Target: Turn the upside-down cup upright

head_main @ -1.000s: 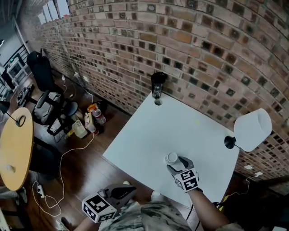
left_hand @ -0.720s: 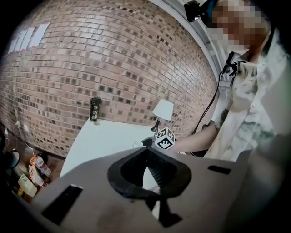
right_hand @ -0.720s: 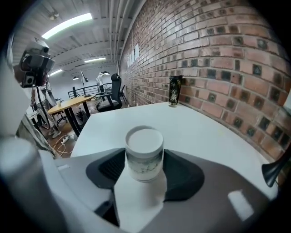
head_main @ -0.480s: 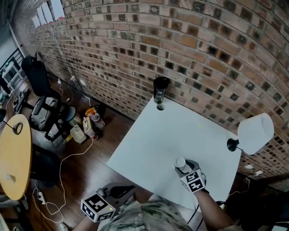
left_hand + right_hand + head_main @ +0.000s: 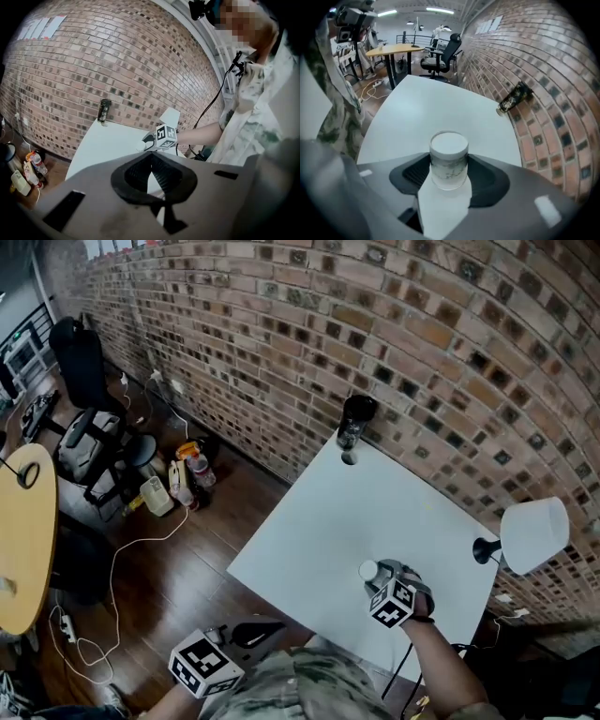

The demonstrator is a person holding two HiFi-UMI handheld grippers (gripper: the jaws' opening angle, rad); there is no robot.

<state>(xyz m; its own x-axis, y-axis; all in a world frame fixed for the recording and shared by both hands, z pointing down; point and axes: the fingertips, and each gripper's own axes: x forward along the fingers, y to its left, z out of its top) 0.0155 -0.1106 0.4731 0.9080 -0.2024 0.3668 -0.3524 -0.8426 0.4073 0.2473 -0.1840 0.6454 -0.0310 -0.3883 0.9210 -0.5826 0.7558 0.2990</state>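
A small frosted cup point(image 5: 448, 159) stands on the white table point(image 5: 319, 521) near its front edge, and its upper end shows as a flat white disc. My right gripper point(image 5: 448, 174) points steeply down with both dark pads pressed on the cup's sides. In the head view the cup point(image 5: 368, 570) sits just ahead of the right gripper point(image 5: 380, 579) and its marker cube. My left gripper point(image 5: 267, 629) hangs off the table's near left corner, low by my body. Its jaws point(image 5: 152, 166) are together with nothing in them, and it looks toward the cup point(image 5: 140, 146).
A dark tumbler point(image 5: 354, 420) stands at the table's far corner by the brick wall. A white-shaded lamp point(image 5: 530, 535) is at the right edge. Left of the table are a wood floor with cables, bottles point(image 5: 183, 479), a black chair point(image 5: 80, 362) and a round wooden table point(image 5: 23, 540).
My right gripper has rolled at the wrist and tipped downward, and its jaws have come in onto the cup. My left gripper has drifted a little. The head view has shifted.
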